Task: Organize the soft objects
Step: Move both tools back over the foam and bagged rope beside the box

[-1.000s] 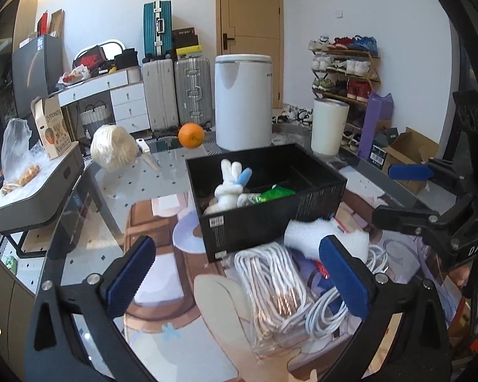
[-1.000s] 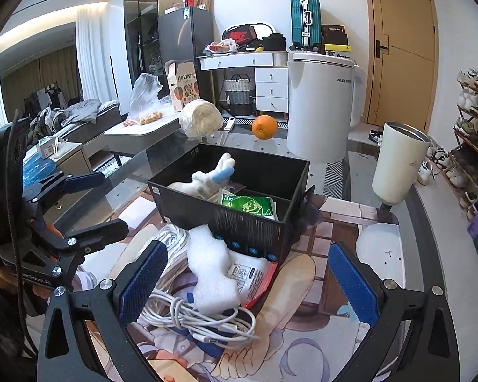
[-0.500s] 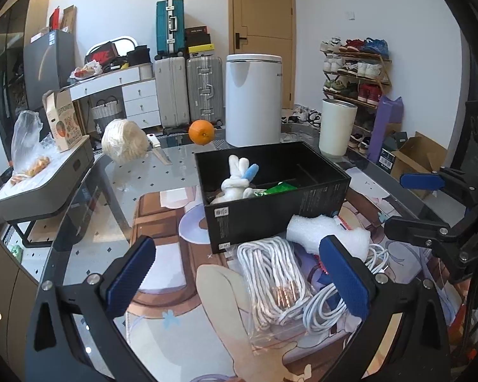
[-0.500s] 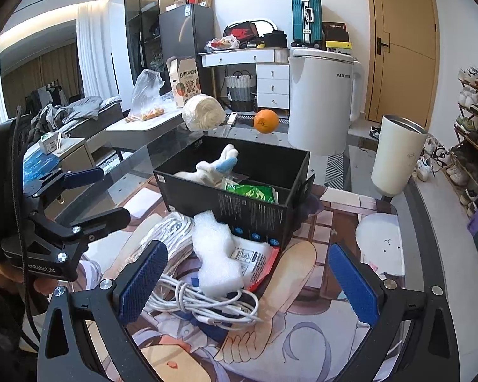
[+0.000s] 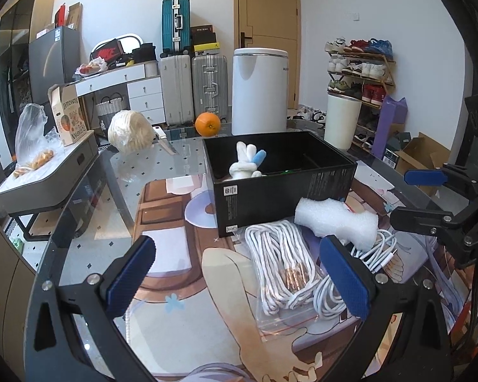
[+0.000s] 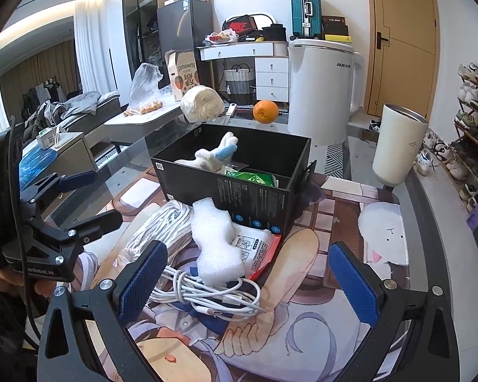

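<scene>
A black open box [image 5: 283,191] stands mid-table with a white plush toy [image 5: 245,162] inside. In the right wrist view a green packet [image 6: 255,178] lies in the box [image 6: 239,191] beside the plush toy [image 6: 213,156]. A white foam piece [image 5: 334,222] leans at the box's near side, over a bag of white cords [image 5: 283,267] and a loose white cable [image 6: 213,293]. A red-edged packet [image 6: 258,248] lies under the foam [image 6: 216,242]. My left gripper [image 5: 239,273] hovers open above the bagged cords. My right gripper [image 6: 248,281] is open near the cable and holds nothing.
Beyond the box stand a white kettle [image 5: 259,92], an orange [image 5: 207,124], a wrapped white ball [image 5: 129,130], a knife [image 5: 165,141] and a white tumbler [image 6: 398,146]. The glass table's curved edge [image 5: 47,254] runs along the left.
The left gripper has sunk lower, so less of the box's inside shows. The right view has shifted slightly towards the foam. Nothing on the table has moved.
</scene>
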Demonstrator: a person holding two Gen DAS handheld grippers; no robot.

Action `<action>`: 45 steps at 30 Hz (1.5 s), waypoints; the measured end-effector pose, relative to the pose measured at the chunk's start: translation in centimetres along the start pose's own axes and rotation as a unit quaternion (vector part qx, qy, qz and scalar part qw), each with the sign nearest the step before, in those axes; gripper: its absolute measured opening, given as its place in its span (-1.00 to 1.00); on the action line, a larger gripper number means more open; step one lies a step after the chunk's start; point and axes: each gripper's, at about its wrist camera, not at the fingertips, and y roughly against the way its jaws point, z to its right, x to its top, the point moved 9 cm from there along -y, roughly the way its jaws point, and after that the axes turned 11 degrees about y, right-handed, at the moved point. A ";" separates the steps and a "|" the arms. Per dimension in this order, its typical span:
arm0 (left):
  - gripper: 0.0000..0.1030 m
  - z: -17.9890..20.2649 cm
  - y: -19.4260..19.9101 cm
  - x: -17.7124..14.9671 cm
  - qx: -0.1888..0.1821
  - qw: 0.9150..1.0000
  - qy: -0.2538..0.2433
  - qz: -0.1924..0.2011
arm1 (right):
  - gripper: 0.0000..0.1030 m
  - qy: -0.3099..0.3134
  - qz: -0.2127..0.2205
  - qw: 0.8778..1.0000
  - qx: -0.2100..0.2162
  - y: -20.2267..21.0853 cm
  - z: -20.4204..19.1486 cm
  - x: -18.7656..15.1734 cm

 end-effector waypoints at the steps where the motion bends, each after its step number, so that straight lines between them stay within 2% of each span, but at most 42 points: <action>1: 1.00 0.1 -0.1 -0.1 -0.002 1.000 -0.001 -0.001 | 0.99 0.001 -0.001 1.000 0.001 -0.1 -0.2 0.0; 10: 1.00 0.2 -1.2 -0.4 0.010 1.000 -0.015 -0.018 | 0.99 0.005 -0.017 1.000 0.001 -1.4 -0.6 -0.4; 17: 1.00 0.7 -2.5 -1.0 0.013 0.998 -0.024 -0.049 | 0.99 0.017 -0.033 0.999 0.001 -2.9 -0.9 -0.2; 28: 1.00 1.2 -4.1 -1.5 0.005 0.996 -0.022 -0.081 | 0.99 0.046 -0.064 0.997 -0.019 -4.7 -0.5 0.1; 33: 1.00 1.1 -4.3 -1.5 0.001 0.996 -0.020 -0.085 | 0.99 0.056 -0.066 0.996 -0.005 -5.0 -0.6 0.0; 40: 1.00 -0.4 -3.3 -1.1 0.012 0.998 -0.001 -0.063 | 0.99 0.063 -0.072 0.995 0.003 -5.9 -1.0 0.1; 45: 1.00 -1.0 -3.5 -1.2 0.014 0.998 0.007 -0.066 | 0.96 0.069 -0.076 0.995 0.011 -6.8 -1.8 0.3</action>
